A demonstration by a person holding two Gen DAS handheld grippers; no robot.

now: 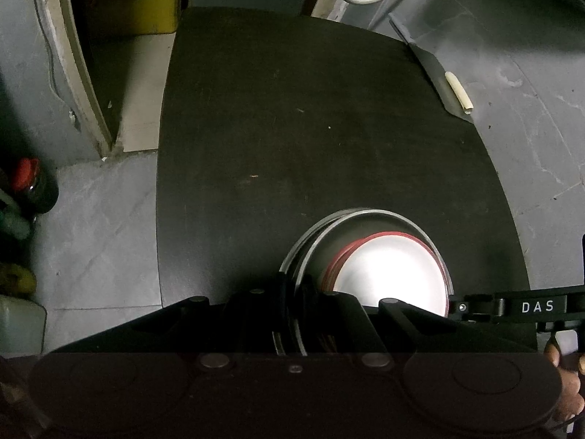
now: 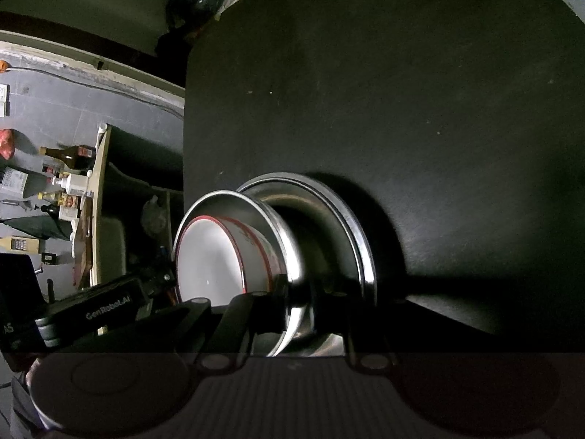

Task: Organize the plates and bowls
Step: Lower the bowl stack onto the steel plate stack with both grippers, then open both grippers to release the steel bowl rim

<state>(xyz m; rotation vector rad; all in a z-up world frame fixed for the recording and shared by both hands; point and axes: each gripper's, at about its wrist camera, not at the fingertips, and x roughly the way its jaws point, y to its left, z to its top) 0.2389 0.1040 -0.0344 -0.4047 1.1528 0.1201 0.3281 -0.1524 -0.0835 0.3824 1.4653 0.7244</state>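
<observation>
the left gripper (image 1: 298,292) sits at 6 o'clock in its own view, jaws closed on the rims of two nested steel plates (image 1: 365,216). the right gripper (image 2: 298,292) is at 6 o'clock in its view too, jaws closed on the steel stack (image 2: 289,256) from the other side; which rim or wall it pinches is hard to tell in the dark.

inside the upper plate lies a white bowl (image 1: 391,274) with a red rim, and a second red edge shows just under it at 9 o'clock of the bowl, so more than one bowl seems stacked there. in the right view the bowl (image 2: 212,259) faces 9 o'clock, with the steel stack tilted, and a wider steel rim (image 2: 358,226) stands at 3 o'clock of it. whether the stack touches the table cannot be told.

the dark table (image 1: 292,128) fills the middle of the left view from 12 to 6 o'clock, and in the right view the table (image 2: 402,91) spreads from 12 to 3 o'clock. the stack is over the near part of the table, toward 5 o'clock in the left view.

the other gripper's black body, lettered "das" (image 1: 537,307), reaches in at 3 o'clock of the left view, with a hand (image 1: 568,384) at 4 o'clock. bottles (image 2: 69,157) stand on a shelf at 9 o'clock in the right view. a yellow box (image 1: 135,7) sits at 11 o'clock in the left view.
</observation>
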